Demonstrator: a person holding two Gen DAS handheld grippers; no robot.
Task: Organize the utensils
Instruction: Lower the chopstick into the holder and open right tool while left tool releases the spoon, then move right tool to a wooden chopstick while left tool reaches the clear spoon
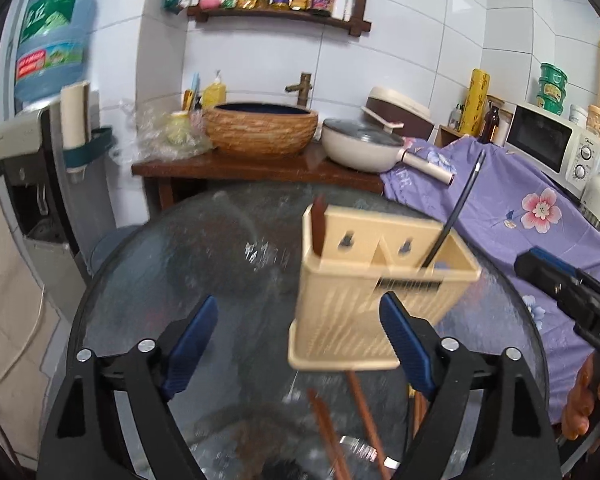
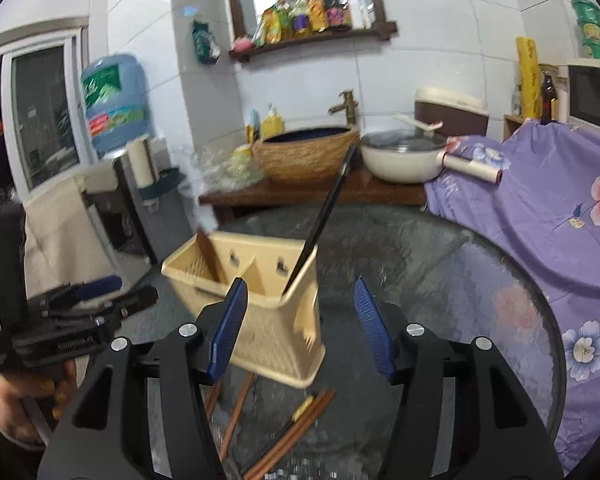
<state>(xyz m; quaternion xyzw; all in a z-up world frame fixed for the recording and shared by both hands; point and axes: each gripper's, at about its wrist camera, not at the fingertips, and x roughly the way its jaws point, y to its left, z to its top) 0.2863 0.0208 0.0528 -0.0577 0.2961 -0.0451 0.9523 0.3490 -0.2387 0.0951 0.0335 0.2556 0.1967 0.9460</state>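
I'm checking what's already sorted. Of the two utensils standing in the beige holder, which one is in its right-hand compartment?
The long black utensil, leaning up well above the rim of the beige holder. The short brown one stands in the left compartment.

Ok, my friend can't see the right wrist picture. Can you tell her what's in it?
A beige holder stands on a round glass table with a black utensil and a brown one sticking out. The open right gripper is in front, and loose chopsticks lie below it. The left gripper is at the left edge.
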